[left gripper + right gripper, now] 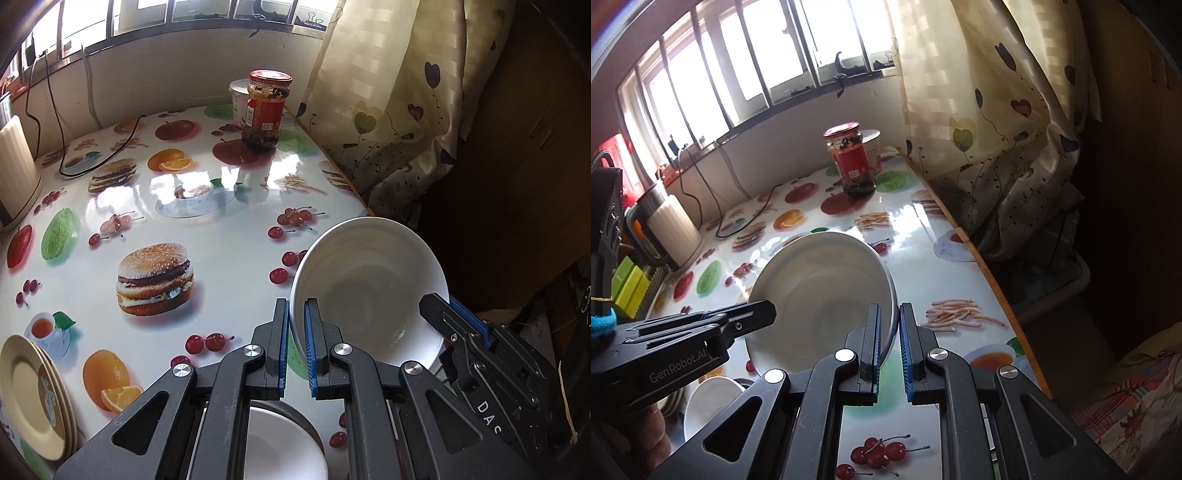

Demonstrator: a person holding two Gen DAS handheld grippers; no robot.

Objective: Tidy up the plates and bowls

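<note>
Both claws are gripping the white bowl (365, 291) rim: left claw (296, 343) at 9 o'clock, right claw (889, 347) at 3 (bowl tilting, clear of surface (229, 236)).

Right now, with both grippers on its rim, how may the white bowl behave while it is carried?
The white bowl looks rigid and glazed, so it will probably keep its shape but could slip. The left gripper and right gripper pinch only thin rim sections, so it may tilt. It looks ceramic, likely breakable if dropped.
</note>
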